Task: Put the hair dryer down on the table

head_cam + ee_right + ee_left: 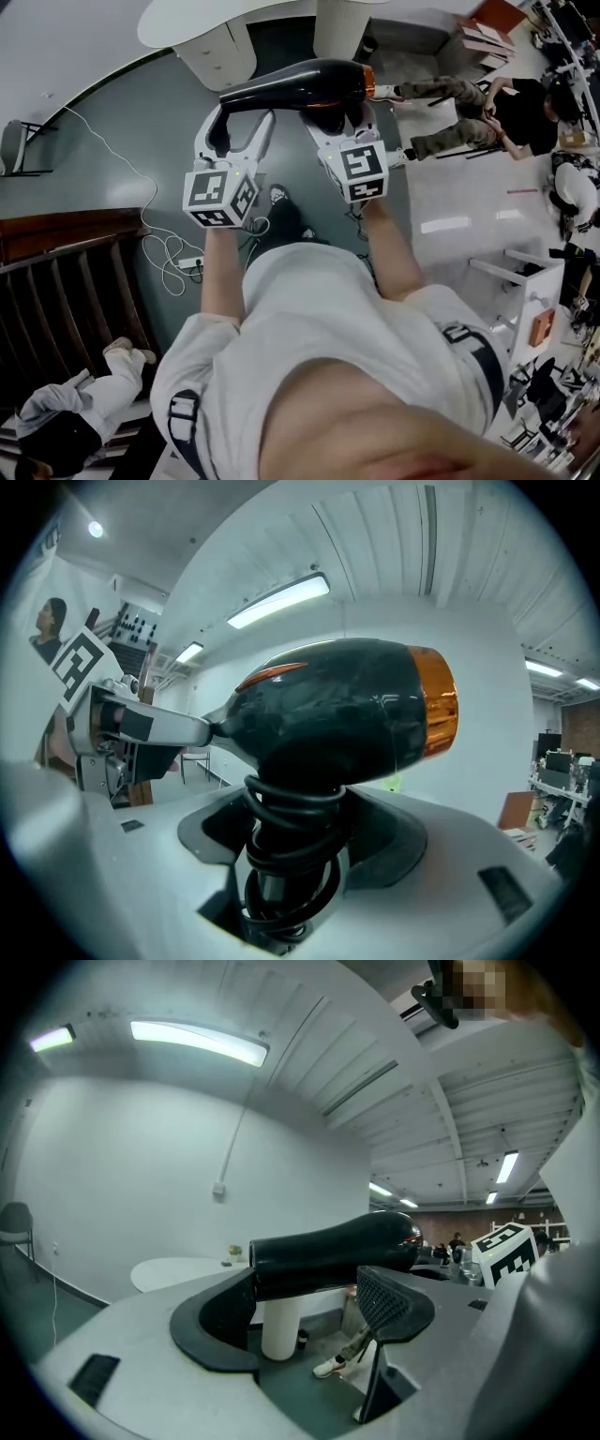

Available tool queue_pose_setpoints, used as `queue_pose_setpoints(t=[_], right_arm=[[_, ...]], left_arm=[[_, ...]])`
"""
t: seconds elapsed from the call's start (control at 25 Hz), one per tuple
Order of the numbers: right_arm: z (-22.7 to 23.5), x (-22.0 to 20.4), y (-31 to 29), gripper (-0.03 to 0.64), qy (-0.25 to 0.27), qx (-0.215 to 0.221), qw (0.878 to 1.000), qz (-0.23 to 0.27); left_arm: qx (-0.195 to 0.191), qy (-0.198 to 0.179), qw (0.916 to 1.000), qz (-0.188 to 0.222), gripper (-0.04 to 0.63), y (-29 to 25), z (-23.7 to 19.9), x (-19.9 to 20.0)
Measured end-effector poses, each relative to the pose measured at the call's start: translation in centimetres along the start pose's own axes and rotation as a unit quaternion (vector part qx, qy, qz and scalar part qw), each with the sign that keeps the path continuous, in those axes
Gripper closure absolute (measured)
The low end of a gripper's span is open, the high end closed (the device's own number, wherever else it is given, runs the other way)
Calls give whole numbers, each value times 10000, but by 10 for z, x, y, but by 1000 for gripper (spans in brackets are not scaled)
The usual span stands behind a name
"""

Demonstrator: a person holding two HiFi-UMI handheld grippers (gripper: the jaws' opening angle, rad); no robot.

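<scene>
**Dryer (300, 82) aloft, set-down pending**

1. Right gripper (292, 869): clenched on the dryer's handle. The handle drops between the jaws and is wrapped in black coiled cord (281, 799). This looks to be the grip that carries the load.

2. Left gripper (314, 1312): jaws apart, nothing pinched. The dryer's narrow black end lies across the gap, with its tip against the left-hand jaw. The barrel passes over the meshed pad (394, 1302) of the other jaw. Judged a prop rather than a grip.

3. Dryer: black, with an orange band at the wide end. It is roughly level and spans both grippers. It is in the air above the grey floor (122, 187) and touches no surface.

4. Table (173, 28): white and round, on a pedestal, beyond the grippers. In the head view the dryer sits just short of its edge. How far the dryer is above or below the top cannot be told.

5. Status: the dryer is in hand and near the table, but 0 of the placing is done. It has yet to be carried over the top and lowered until it rests. Then the right jaws must open and both grippers draw clear. The loose cord may snag on release.
</scene>
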State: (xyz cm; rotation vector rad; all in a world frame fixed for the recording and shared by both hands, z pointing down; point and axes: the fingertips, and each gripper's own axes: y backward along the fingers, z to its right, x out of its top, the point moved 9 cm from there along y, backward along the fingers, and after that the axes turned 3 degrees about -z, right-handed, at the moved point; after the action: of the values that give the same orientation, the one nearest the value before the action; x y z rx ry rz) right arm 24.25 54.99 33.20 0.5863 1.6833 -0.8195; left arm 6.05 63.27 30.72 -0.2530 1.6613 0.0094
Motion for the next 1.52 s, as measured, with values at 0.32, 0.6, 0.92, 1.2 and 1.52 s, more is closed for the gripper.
queue_pose_setpoints(t=[0.32,0.6,0.92,1.2,1.52], right_arm=[[22,1,-31,336,18,-137,9999,-94],[31,11,-72,336,-73,-207,9996,-156],[36,25,-126,336,-72,-345,9988,-329],[36,35,-159,337,45,-521,9978,-400],[37,38,-187,336,63,-456,9976,-514]], left_arm=[[-152,47,9999,-33,245,-40,-19,3],[-273,4,9996,-82,245,-72,-53,14],[-446,115,9989,-123,245,-109,-102,22],[-637,162,9978,-61,245,-129,-136,27],[-724,327,9968,-3,245,-142,-161,29]])
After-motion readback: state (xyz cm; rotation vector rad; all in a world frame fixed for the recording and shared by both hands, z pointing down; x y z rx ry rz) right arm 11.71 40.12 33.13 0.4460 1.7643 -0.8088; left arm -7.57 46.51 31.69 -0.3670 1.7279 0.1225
